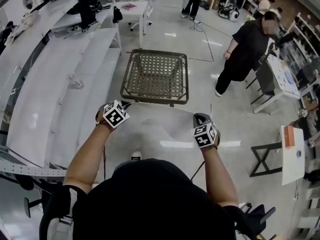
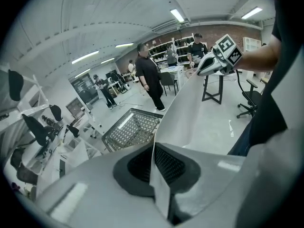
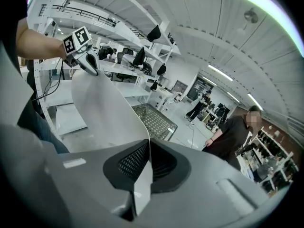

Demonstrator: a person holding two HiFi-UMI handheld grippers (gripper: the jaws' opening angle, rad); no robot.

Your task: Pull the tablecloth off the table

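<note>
1. Left gripper (image 2: 154, 167), held in the left hand, marker cube on top. Jaws pinched tight on one upper corner of the tablecloth (image 1: 160, 130), with a fold of the sheet squeezed between the dark ribbed pads (image 2: 173, 164).

2. Right gripper (image 3: 146, 164), held in the right hand, marker cube on top. Jaws pressed together on the opposite upper corner of the same sheet, a flap of it poking out below the pads.

3. Tablecloth: thin, pale grey, slightly see-through. Held up in the air, top edge strung from one gripper to the other, the rest hanging down in front of the person. Clear of the table top and on the near side of the table's near edge. Lower hem not made out against the floor.

4. Table (image 1: 154, 98): low, square, dark metal frame with an open woven mesh top. Standing on the shiny grey floor (image 1: 200, 49) just beyond the grippers. Top uncovered from edge to edge.

5. White benches (image 1: 60, 84): long row along the left, beside the table's left edge.

6. Small white table (image 1: 295, 171): at the right, well apart from the mesh table, an orange box (image 1: 288, 135) near its far edge.

7. Person in black (image 1: 247, 49): standing past the mesh table's far right corner, near a desk.

8. More desks and chairs in the background, too small to itemise.
</note>
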